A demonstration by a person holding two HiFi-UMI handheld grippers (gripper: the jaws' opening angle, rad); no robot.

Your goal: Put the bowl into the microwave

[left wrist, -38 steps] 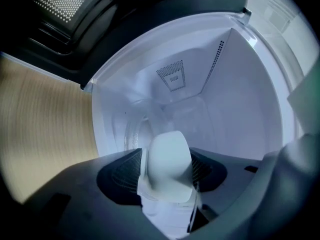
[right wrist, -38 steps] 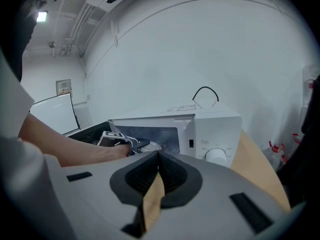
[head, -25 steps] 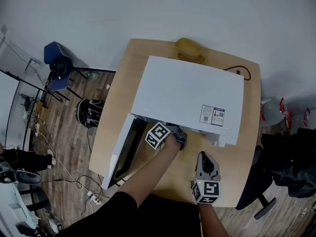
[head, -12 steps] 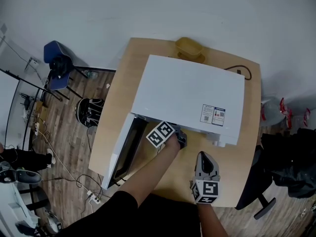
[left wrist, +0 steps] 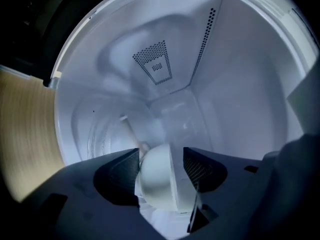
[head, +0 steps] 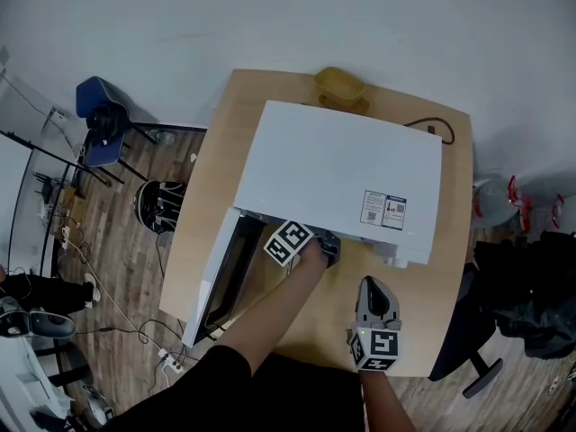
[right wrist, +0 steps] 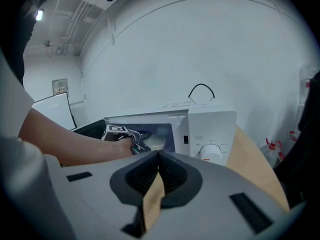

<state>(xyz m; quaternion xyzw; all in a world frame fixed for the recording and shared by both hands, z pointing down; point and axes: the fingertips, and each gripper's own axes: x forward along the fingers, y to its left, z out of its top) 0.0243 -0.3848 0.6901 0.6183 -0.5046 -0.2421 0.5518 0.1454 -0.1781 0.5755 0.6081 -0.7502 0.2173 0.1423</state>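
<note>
1. Head view shows the white microwave [head: 342, 174] on a wooden table [head: 450, 268], its door [head: 220, 277] swung open to the left.
2. At the open front, the left gripper [head: 326, 248] reaches into the cavity.
3. Seen in its own view, the left gripper [left wrist: 161, 169] is clenched on a white bowl [left wrist: 157, 176], which sits between the two jaws inside the cavity, above the glass turntable [left wrist: 107, 134].
4. From the right gripper view, the bowl [right wrist: 156, 143] is upright with its mouth facing up, just inside the opening; being round, it shows no long axis.
5. Nearer the person, the right gripper [head: 372, 288] hangs over the table in front of the microwave, its jaws pressed together on nothing [right wrist: 158, 156].
</note>
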